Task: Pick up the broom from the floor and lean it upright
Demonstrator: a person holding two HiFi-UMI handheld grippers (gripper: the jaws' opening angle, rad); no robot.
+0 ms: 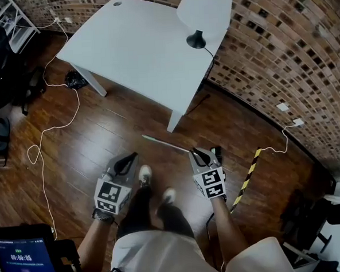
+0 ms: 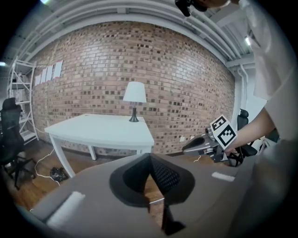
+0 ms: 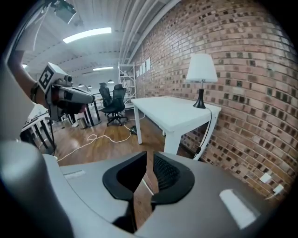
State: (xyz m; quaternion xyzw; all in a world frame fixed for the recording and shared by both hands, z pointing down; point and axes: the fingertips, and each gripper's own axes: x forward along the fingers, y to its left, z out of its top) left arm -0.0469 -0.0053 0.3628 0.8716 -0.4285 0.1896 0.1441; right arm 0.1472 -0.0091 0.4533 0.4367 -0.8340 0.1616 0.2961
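Near the table point(image 1: 136, 54), the broom point(image 1: 165, 144) looks light, stiff and slim; we judge mid-handle the best hold. Our left gripper point(image 1: 130, 158) and right gripper point(image 1: 199, 155) stand slightly parted, empty.

— What sort of place are you standing in?
— An office or studio room. Under me is a dark, polished wooden plank floor point(image 1: 112, 136), and a red-brown brick wall point(image 1: 285, 45) runs alongside it. A white rectangular table point(image 1: 130, 54) carries a white-shaded lamp with a black foot point(image 1: 205, 12).
— What else says office?
— Black swivel chairs point(image 3: 111, 97) farther back, a white metal shelf rack point(image 2: 21, 104), sheets of paper pinned to the brick point(image 2: 49, 72), long ceiling strip lights point(image 3: 87, 34), and a white cable point(image 3: 90, 137) trailing over the floor.
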